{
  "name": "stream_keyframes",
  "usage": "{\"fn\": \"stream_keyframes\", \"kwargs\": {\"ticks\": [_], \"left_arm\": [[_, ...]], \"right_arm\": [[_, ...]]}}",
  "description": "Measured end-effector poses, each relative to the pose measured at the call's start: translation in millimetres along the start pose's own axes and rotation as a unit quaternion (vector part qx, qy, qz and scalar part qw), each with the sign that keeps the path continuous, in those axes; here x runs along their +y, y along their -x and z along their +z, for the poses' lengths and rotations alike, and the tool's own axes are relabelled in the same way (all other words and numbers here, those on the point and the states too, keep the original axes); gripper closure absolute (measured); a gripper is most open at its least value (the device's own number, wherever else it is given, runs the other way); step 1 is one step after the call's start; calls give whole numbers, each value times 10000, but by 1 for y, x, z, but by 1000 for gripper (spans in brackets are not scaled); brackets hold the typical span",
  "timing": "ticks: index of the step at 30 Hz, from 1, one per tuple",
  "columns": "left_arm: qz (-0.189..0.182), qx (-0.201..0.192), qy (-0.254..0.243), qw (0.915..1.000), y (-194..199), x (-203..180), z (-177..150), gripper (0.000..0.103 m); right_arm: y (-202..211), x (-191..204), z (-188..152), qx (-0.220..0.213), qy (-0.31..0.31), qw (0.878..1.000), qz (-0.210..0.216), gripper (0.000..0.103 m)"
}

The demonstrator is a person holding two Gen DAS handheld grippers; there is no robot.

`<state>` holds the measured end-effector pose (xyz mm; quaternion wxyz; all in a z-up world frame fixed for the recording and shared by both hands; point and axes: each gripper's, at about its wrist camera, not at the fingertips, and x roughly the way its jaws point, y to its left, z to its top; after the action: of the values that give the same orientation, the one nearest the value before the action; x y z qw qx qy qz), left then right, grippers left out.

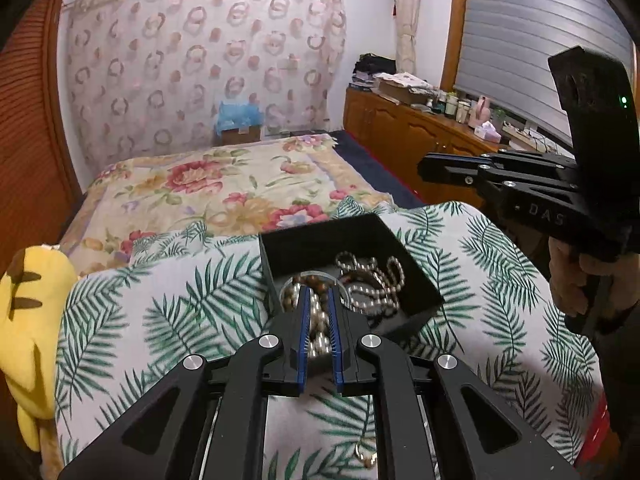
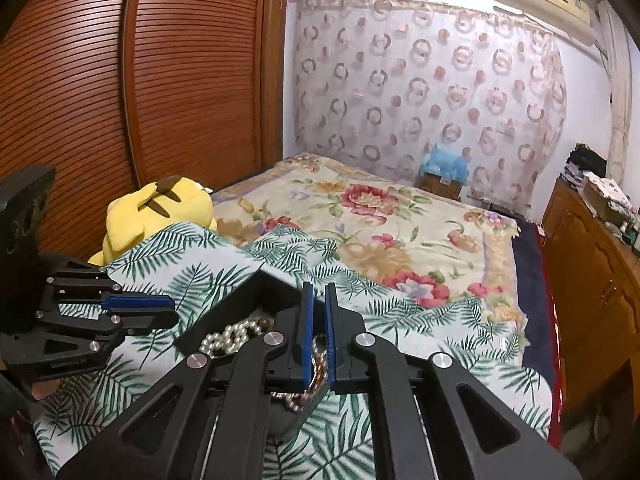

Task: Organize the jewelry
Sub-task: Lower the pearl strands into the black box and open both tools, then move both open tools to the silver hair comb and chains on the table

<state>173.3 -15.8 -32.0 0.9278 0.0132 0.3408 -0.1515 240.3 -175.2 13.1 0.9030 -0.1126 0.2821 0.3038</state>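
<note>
A black open box (image 1: 394, 248) sits on a palm-leaf cushion (image 1: 168, 304) and holds pearl and bead strands (image 1: 372, 280) and a clear round dish (image 1: 316, 276). My left gripper (image 1: 319, 320) hangs over the box's near edge, its blue pads narrowly apart, with a pearl strand (image 1: 318, 336) seen between them. My right gripper (image 2: 318, 320) is above the box (image 2: 248, 292), pads close together, with a chain of beads (image 2: 318, 364) showing between them. The right gripper also shows in the left wrist view (image 1: 424, 168), held beside the box. A small gold piece (image 1: 366, 458) lies on the cushion.
A yellow plush toy (image 1: 28, 320) lies left of the cushion. A floral bedspread (image 1: 224, 188) stretches behind. A wooden cabinet (image 1: 400, 136) with clutter stands on the right, a slatted wooden wardrobe (image 2: 160, 100) on the left.
</note>
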Motion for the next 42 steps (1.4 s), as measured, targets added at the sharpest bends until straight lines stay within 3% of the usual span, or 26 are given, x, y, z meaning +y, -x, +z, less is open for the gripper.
{"fn": "stream_keyframes", "kwargs": {"ticks": [13,22,23,24,26,30,33,42], "left_arm": [[-129,333,83,9993,20,-11,-63,95],[-195,414,-16,9990,34,-32,-87,94],[-194,423,-49,9989,36,-35,-89,93],[-188,427,-71,9989,37,-37,-92,86],[-199,426,-115,9988,39,-43,-97,78],[-222,512,-212,9982,40,-51,-104,72],[-239,611,-291,9974,37,-56,-107,59],[-230,919,-496,9943,15,-70,-113,50]], "right_arm": [[24,34,-82,467,-203,9987,82,96],[47,49,-127,653,-494,9966,89,96],[50,51,-131,665,-514,9964,93,95],[53,53,-136,681,-534,9962,94,88],[58,57,-145,698,-592,9958,93,67],[65,61,-162,779,-650,9948,83,67],[69,63,-176,903,-679,9936,60,64],[77,62,-198,1003,-723,9923,20,58]]}}
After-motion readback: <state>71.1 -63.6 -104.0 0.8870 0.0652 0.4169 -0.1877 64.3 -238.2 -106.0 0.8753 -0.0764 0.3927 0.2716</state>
